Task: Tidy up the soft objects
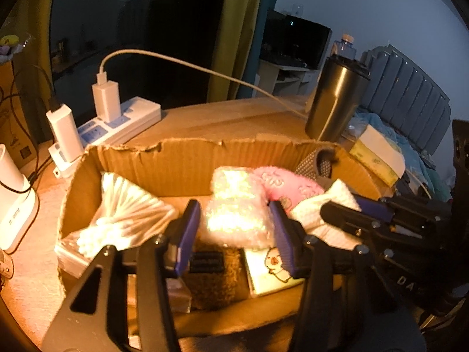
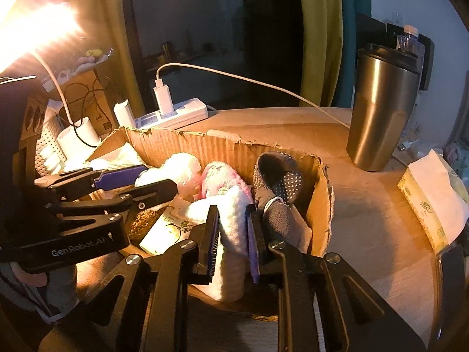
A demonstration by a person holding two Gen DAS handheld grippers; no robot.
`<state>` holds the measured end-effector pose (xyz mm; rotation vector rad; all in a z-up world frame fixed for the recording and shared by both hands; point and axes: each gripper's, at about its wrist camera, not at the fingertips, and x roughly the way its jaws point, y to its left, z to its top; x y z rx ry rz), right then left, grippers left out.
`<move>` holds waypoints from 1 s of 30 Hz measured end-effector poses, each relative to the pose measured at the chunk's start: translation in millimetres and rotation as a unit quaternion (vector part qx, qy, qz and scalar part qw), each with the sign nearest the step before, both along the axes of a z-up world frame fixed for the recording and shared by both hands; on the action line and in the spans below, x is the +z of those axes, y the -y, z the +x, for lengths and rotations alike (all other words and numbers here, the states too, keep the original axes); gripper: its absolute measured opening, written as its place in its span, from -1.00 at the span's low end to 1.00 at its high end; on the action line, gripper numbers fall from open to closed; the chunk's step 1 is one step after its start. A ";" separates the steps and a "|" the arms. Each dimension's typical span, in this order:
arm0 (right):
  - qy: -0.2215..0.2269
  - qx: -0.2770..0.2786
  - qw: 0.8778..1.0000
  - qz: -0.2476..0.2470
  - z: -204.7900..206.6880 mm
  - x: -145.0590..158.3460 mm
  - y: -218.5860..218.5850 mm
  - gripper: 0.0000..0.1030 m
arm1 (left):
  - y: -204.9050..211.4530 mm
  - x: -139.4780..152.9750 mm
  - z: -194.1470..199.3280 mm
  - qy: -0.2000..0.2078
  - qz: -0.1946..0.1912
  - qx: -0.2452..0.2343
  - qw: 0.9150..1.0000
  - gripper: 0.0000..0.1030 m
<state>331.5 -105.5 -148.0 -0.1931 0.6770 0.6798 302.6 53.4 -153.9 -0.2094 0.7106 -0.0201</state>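
My left tongs (image 1: 234, 228) part-open around glossy bubble-wrap bundle (image 1: 234, 205); pad contact unclear. My right tongs (image 2: 233, 243) clamp fluffy white sock (image 2: 231, 234) over box (image 2: 319, 205).

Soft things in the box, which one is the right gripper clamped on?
The white fluffy cloth, squeezed between the right gripper's purple pads. The pink plush and the grey dotted sock lie further back, untouched by it.

Rough corrugated cardboard box (image 1: 187, 158), brushed-metal tumbler (image 1: 334, 102)
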 end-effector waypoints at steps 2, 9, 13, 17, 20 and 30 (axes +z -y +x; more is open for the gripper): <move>-0.003 0.000 1.000 0.002 -0.8 1.4 0.3 -0.43 | -0.2 4.2 -3.0 0.005 0.002 0.001 1.000 -0.02; 0.006 -0.005 1.000 0.010 -10.5 11.8 4.9 -0.29 | -2.0 18.6 -16.6 0.024 0.007 0.010 1.000 0.00; 0.015 -0.011 1.000 0.013 -17.5 19.8 8.6 -0.22 | -3.7 29.4 -28.8 0.039 0.008 0.015 0.999 0.00; 0.027 -0.015 0.999 0.018 -27.7 28.7 11.3 -0.12 | -3.4 38.7 -42.1 0.051 0.011 0.016 0.998 0.00; 0.036 -0.018 0.999 0.022 -35.7 35.3 12.9 0.00 | -2.4 45.5 -53.6 0.062 0.013 0.016 0.998 0.01; 0.065 -0.020 0.997 0.027 -63.9 56.5 19.2 0.02 | 0.9 68.9 -87.7 0.096 0.016 0.019 0.995 0.16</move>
